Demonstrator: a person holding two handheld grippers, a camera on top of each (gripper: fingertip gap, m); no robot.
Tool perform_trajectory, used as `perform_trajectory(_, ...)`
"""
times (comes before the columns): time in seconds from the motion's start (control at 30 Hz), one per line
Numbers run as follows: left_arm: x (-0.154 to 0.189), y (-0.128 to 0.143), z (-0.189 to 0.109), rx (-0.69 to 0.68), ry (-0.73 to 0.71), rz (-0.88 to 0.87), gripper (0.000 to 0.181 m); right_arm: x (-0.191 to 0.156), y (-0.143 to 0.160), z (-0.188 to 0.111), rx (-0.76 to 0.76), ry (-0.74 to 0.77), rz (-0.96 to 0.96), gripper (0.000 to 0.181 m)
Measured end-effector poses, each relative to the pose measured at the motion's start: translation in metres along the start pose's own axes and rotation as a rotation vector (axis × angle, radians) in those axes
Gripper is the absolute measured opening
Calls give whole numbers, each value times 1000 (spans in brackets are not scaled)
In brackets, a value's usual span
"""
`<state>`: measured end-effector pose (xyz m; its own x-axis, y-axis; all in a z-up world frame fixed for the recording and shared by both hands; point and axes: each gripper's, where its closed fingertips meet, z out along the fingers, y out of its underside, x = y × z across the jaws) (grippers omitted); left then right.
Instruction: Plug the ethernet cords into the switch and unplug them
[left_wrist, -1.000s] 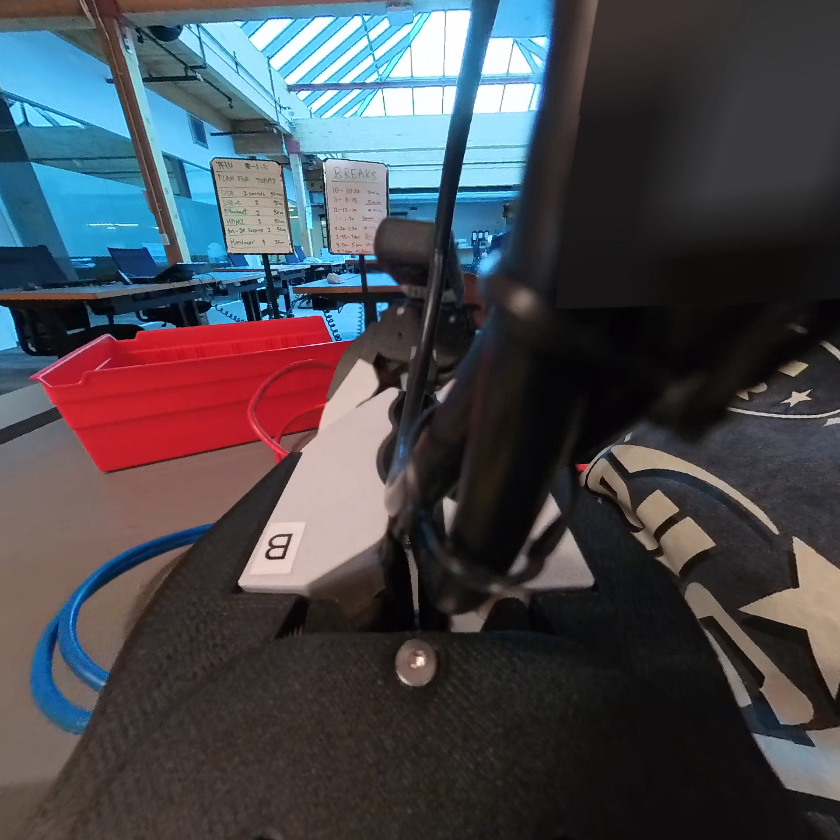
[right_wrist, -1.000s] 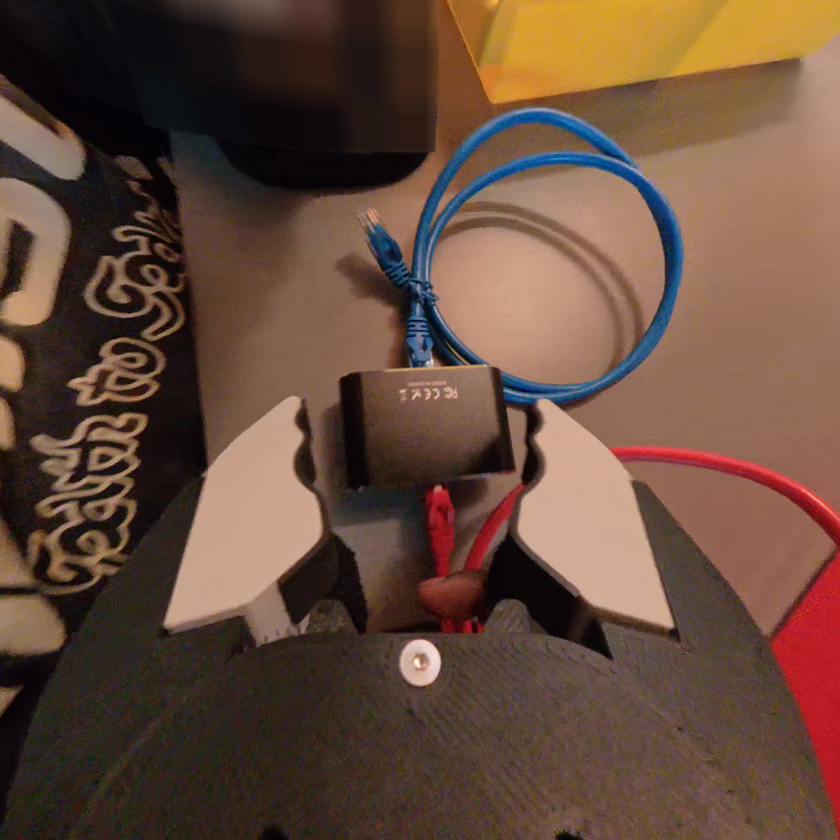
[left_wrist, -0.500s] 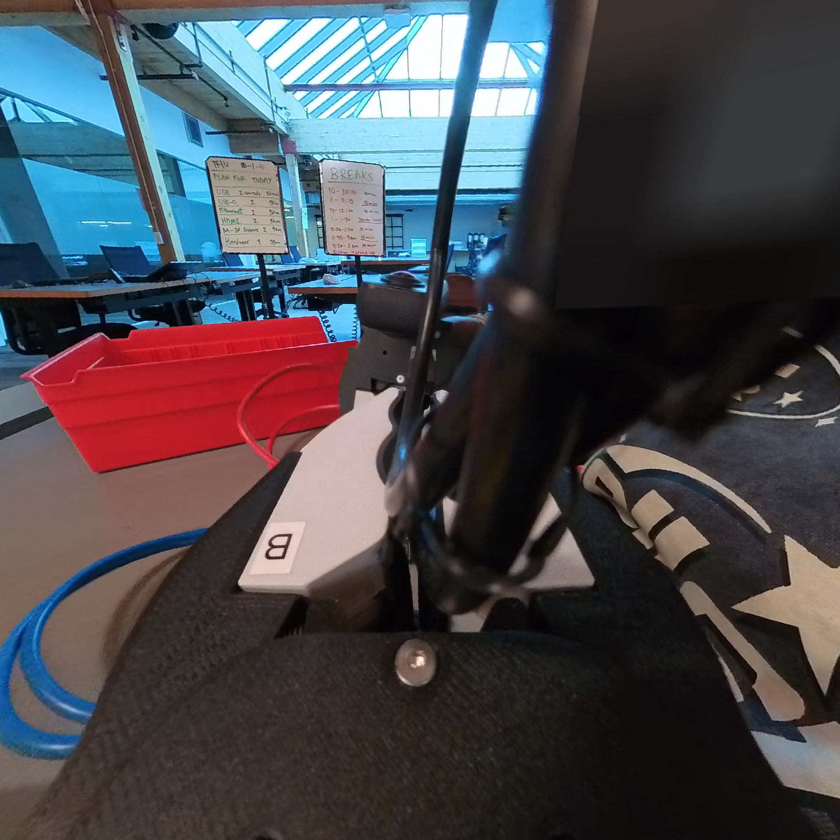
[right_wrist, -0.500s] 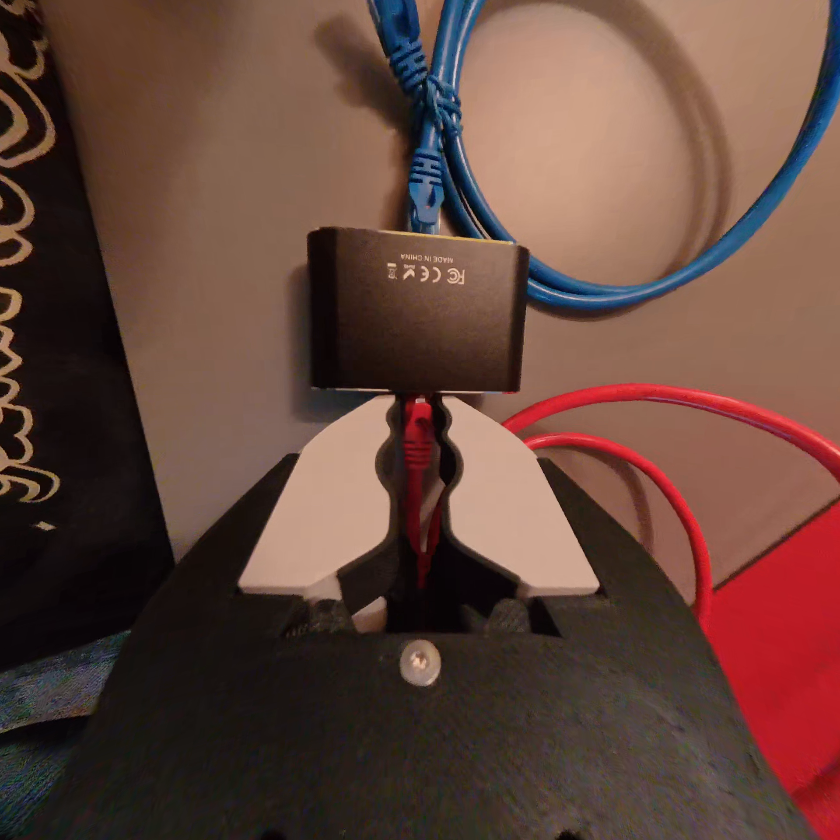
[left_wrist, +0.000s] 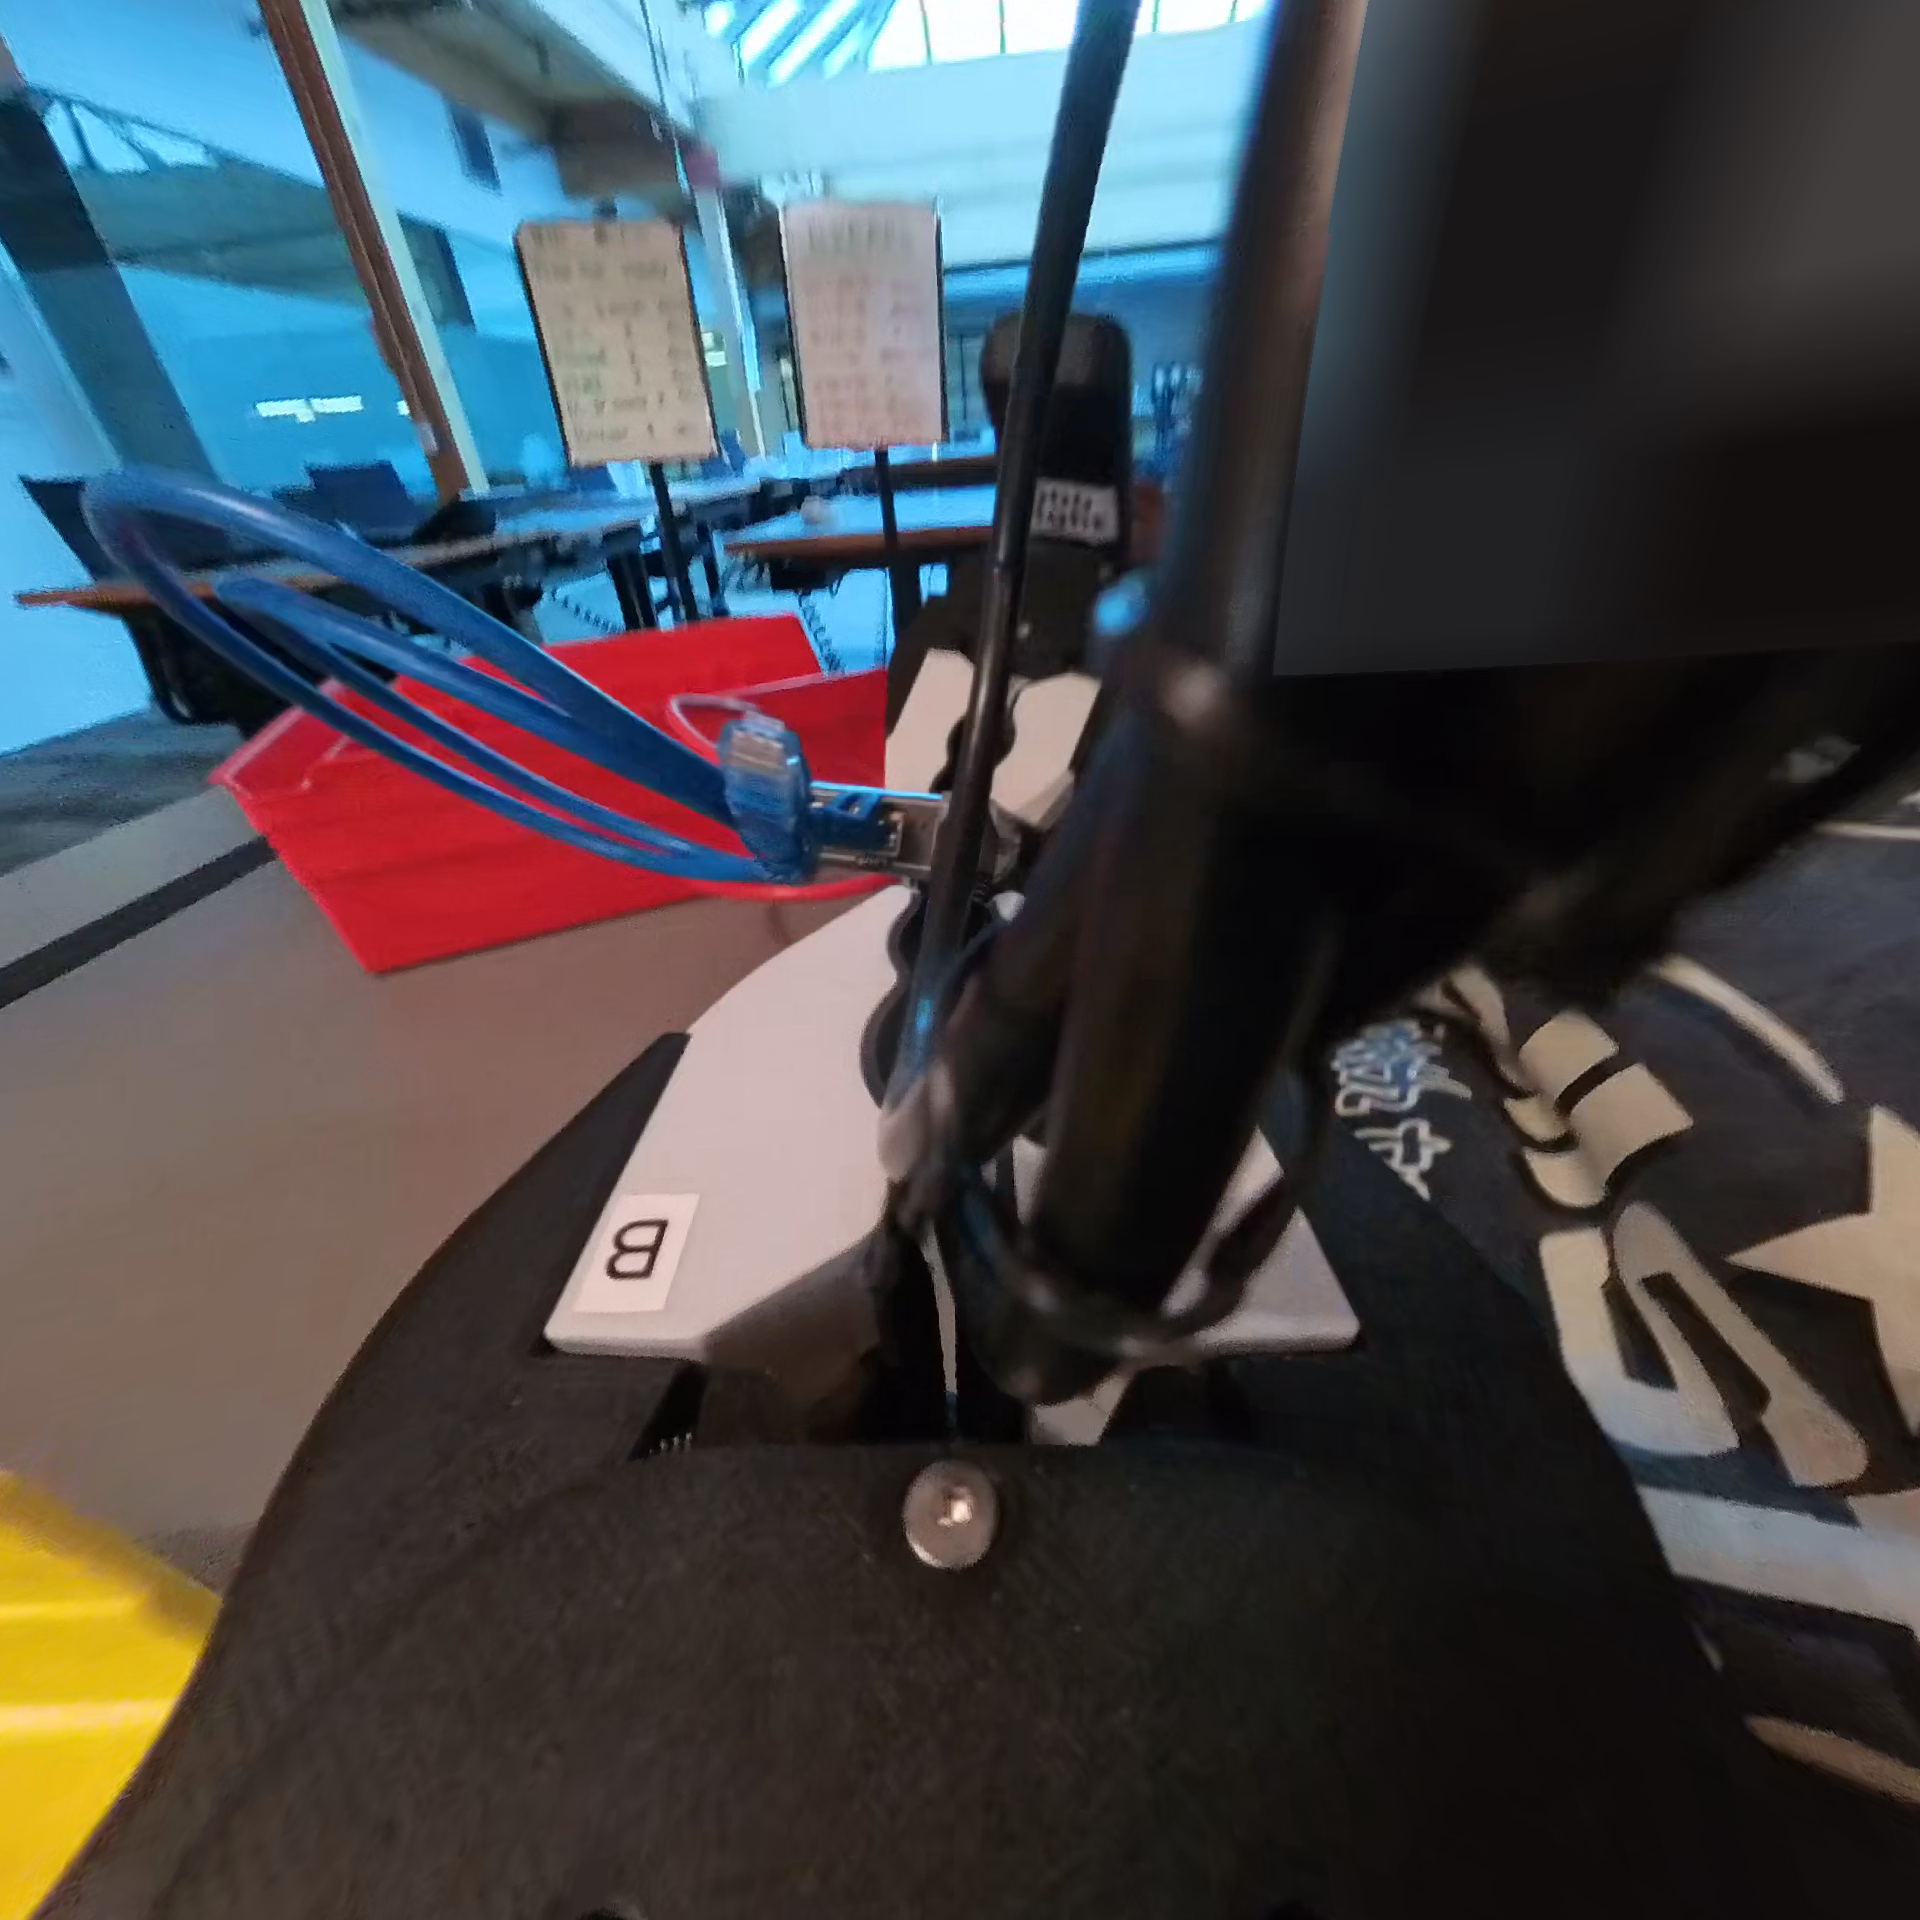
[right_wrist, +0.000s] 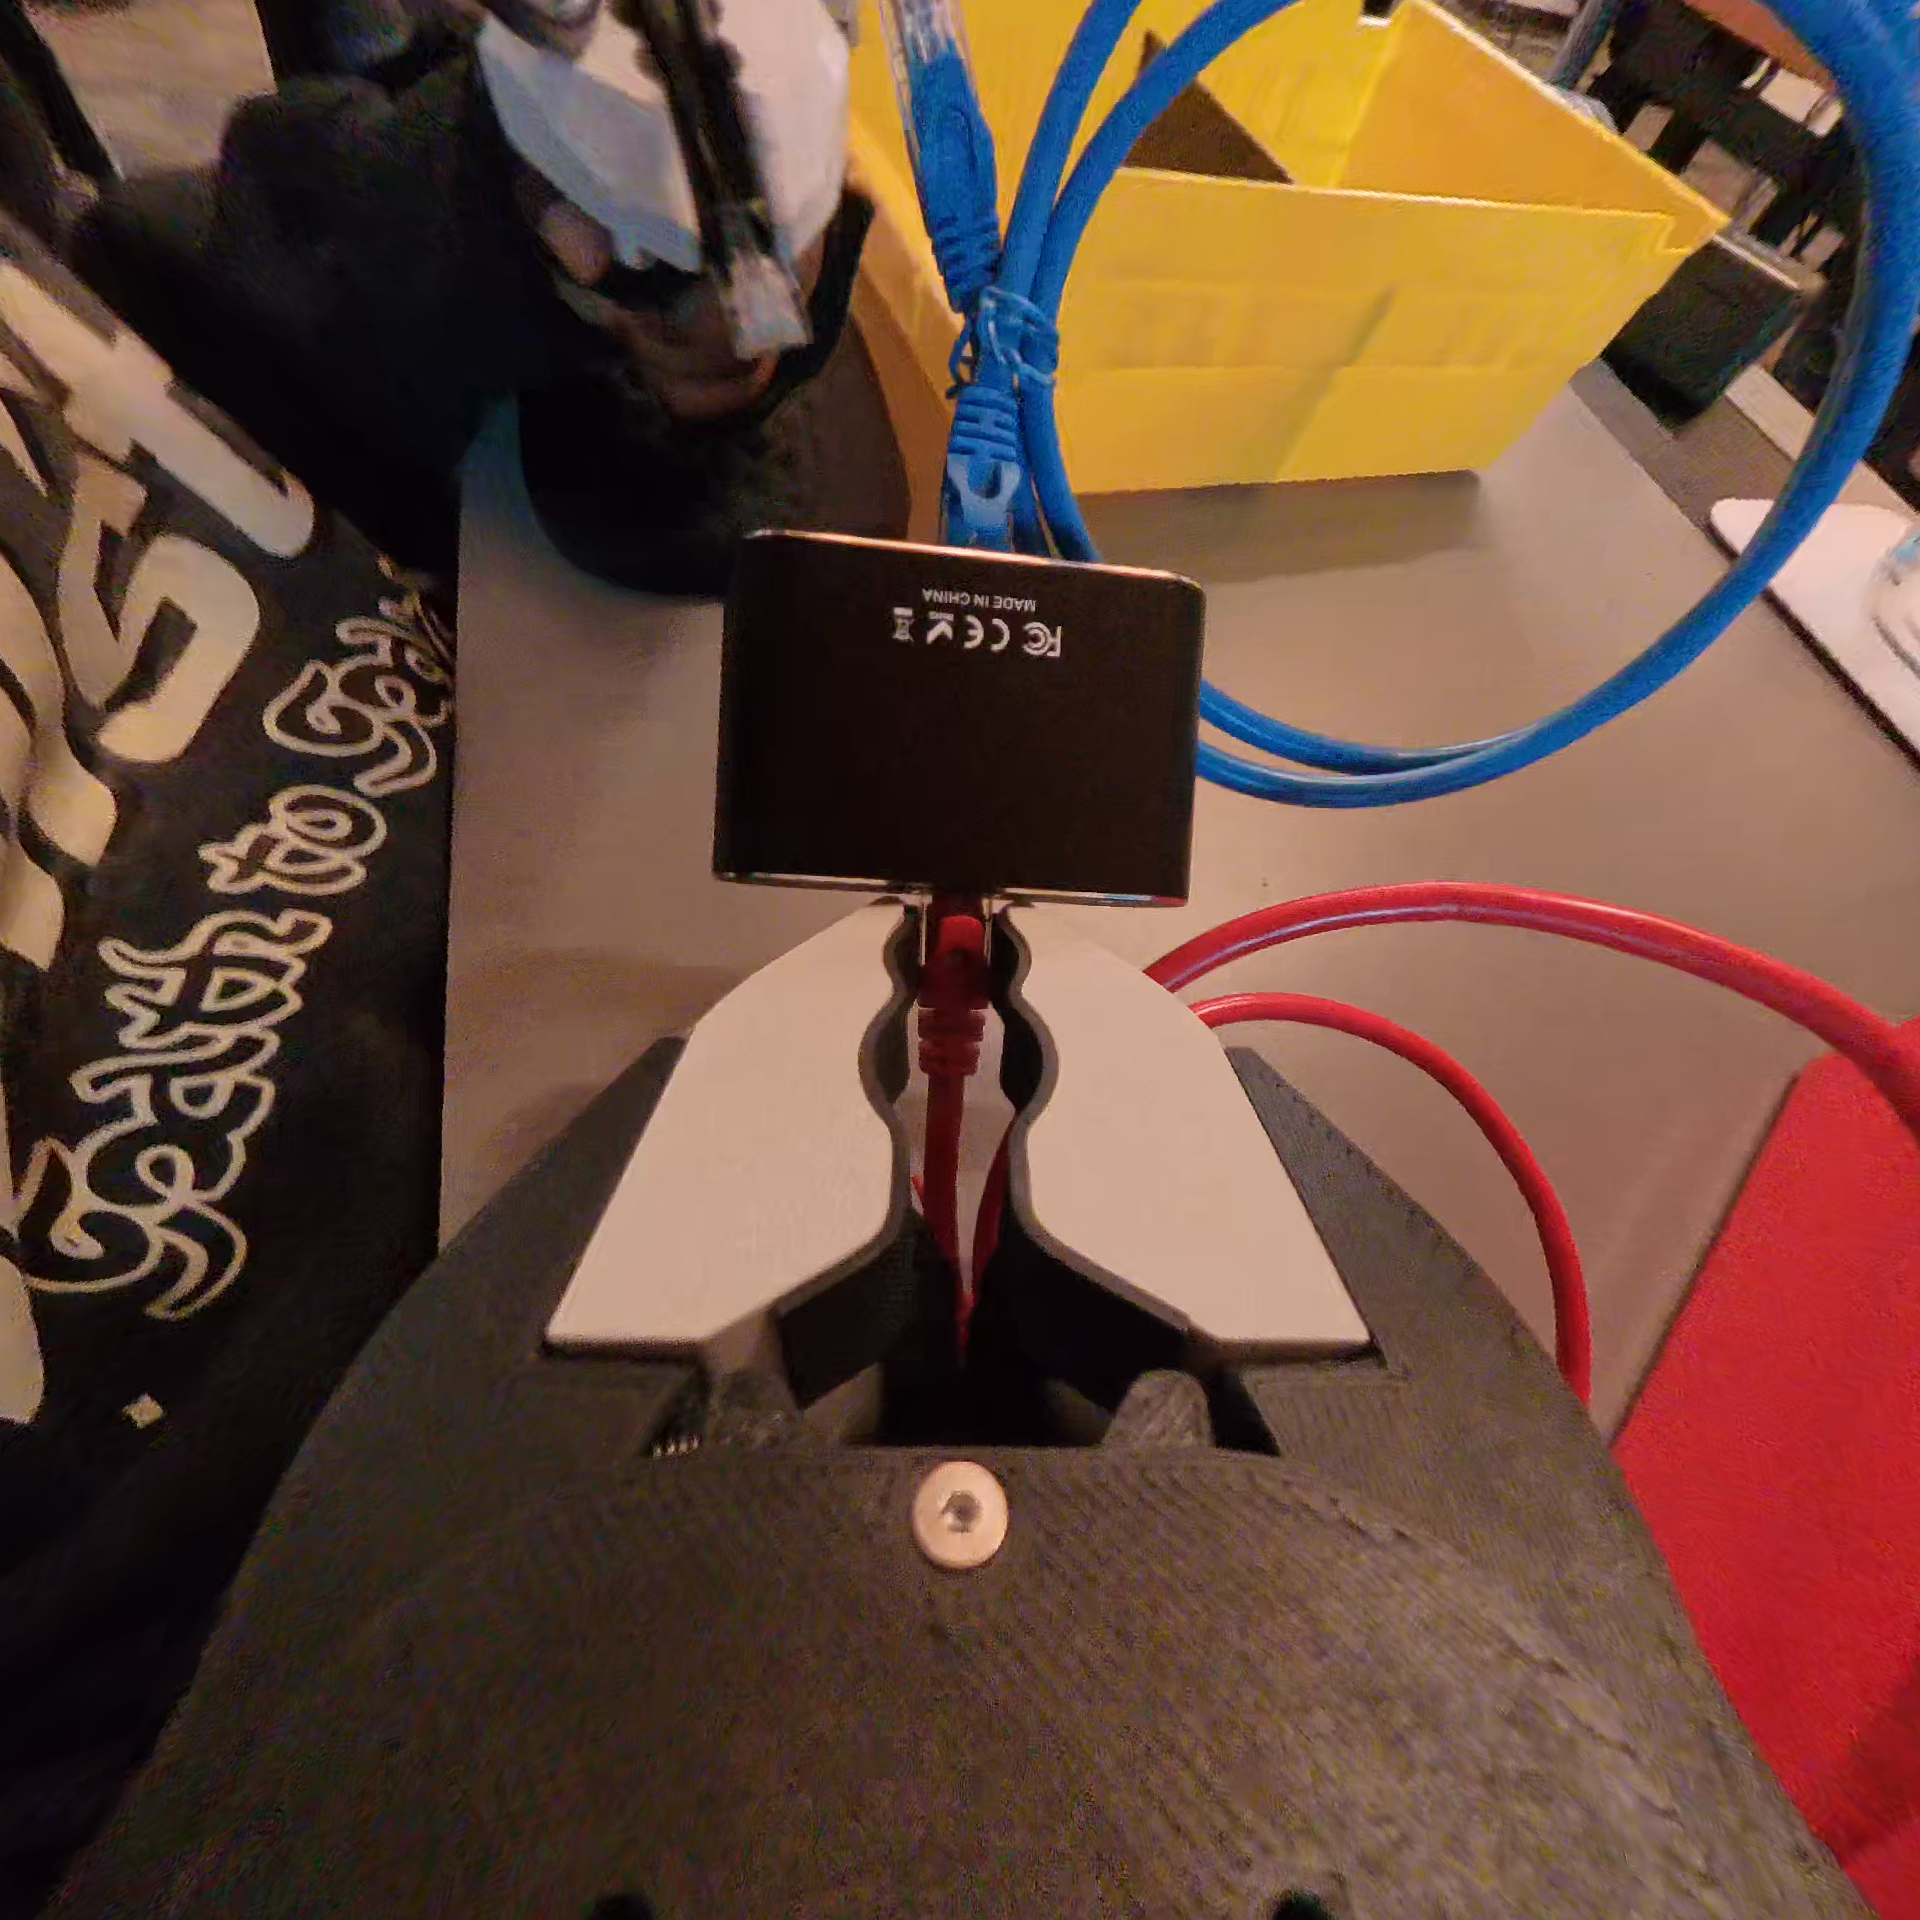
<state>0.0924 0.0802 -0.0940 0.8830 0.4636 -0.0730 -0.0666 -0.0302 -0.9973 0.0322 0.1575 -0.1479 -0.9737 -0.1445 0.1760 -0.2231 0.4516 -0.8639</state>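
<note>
My right gripper (right_wrist: 951, 925) is shut on the red ethernet plug (right_wrist: 951, 997), which sits in the near side of the black switch (right_wrist: 956, 727). The switch hangs above the table. A blue plug (right_wrist: 982, 457) is in its far side, and the blue cord (right_wrist: 1558, 707) loops up and to the right. My left gripper (left_wrist: 966, 935) is shut on a black cord (left_wrist: 1029, 416). It also shows in the right wrist view (right_wrist: 727, 208), up left of the switch, with the black plug (right_wrist: 764, 291) sticking out. The left wrist view shows the switch (left_wrist: 894, 821) edge-on with the blue cord (left_wrist: 416, 665).
A yellow bin (right_wrist: 1299, 312) stands beyond the switch. A red bin (right_wrist: 1787, 1455) is at the right, with the red cord (right_wrist: 1455, 914) looping to it. A person's dark printed garment (right_wrist: 156, 831) fills the left side. White signboards (left_wrist: 613, 343) stand far behind. Tip to tip, the grippers are about 12 cm apart.
My right gripper closed on the red plug, then lifted the switch and the blue cord off the table. My left gripper stayed shut on the black cord and shifted a little.
</note>
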Motion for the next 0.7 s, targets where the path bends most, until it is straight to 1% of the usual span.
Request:
perform_trajectory(0.17,10,18,7,-126,68,-17,10,-7,7,5,-94,0,-114,12)
perform_trajectory(0.3,16,29,11,-200,85,29,11,-9,5,10,-131,10,-202,12)
perform_trajectory(0.5,15,31,12,-218,70,35,11,-10,0,6,-125,9,-272,12)
perform_trajectory(0.7,15,40,17,-296,32,105,11,-9,7,5,-224,37,-341,12)
